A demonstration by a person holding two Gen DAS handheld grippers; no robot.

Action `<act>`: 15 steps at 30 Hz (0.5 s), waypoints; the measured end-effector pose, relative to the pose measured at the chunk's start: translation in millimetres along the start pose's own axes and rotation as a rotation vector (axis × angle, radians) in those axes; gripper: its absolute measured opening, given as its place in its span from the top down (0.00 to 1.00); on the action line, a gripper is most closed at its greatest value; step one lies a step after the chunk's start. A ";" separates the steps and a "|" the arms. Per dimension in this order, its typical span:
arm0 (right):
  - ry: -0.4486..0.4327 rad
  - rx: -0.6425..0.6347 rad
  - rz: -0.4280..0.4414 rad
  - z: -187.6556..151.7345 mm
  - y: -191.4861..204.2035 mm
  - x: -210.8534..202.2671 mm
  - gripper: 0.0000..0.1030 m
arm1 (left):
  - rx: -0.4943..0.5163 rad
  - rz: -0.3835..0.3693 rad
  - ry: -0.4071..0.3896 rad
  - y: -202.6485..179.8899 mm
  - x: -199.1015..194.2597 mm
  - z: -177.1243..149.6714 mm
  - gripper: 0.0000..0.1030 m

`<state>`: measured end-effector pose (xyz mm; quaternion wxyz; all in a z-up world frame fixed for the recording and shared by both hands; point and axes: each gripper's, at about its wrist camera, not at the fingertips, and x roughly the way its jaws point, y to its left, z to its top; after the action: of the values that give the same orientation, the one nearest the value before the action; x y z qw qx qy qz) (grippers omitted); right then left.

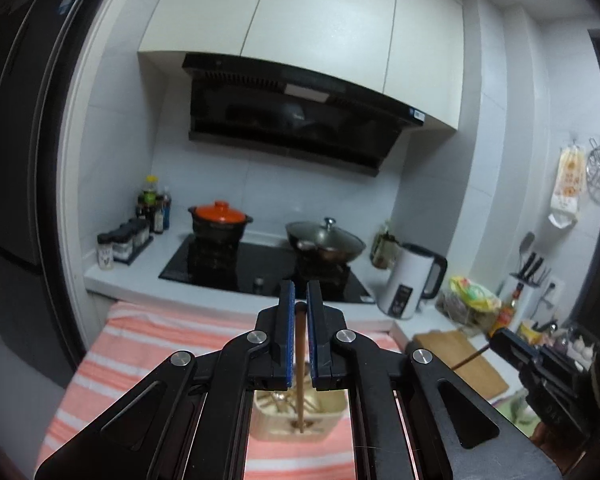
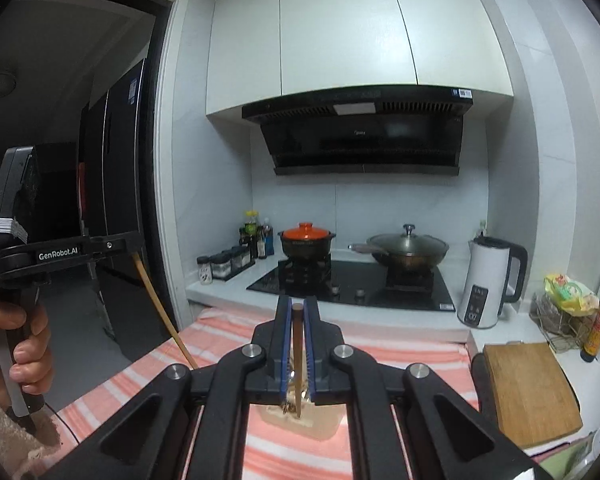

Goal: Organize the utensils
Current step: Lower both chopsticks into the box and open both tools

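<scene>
Left wrist view. Left gripper held level over striped cloth, pointed toward the stove; blue pads narrow, clamped on a brown chopstick. Chopstick long axis near vertical: top end just above the pad tips, lower end down inside the beige utensil holder. Holder sits on the cloth directly below the gripper, other utensils inside, blurred. Right gripper visible at far right edge, tilted, closed on a second chopstick that slants down toward the left, over the wooden cutting board. White kettle on the counter beyond.

Right wrist view. Right gripper level, aimed at the stove; pads narrow, gripping a chopstick. Long axis near vertical, top end between the pad tips, lower tip at the mouth of the utensil holder on the striped cloth. Left gripper at left edge, seen side-on, person's hand wrapped around its handle. Its chopstick hangs from the jaws, slanting down and to the right, lower end hidden behind the right gripper's linkage. Cutting board on the right; orange-lidded pot and lidded wok on the hob.
</scene>
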<state>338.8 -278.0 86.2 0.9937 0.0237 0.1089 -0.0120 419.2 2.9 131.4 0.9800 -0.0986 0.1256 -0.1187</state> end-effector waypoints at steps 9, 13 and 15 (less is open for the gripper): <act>0.151 0.039 0.018 -15.8 -18.8 116.3 0.94 | -0.012 0.082 0.113 12.2 122.4 -33.9 0.97; 0.298 0.086 0.039 -33.8 -30.9 161.2 0.94 | -0.018 0.083 0.247 21.2 162.6 -60.6 0.97; 0.351 0.102 0.043 -42.5 -35.5 177.8 0.94 | -0.018 0.078 0.296 22.9 174.2 -72.5 0.97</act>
<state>502.1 -314.6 4.6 0.9570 0.0780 0.2795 0.0083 568.2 -32.1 18.7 0.9538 -0.0839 0.2733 -0.0928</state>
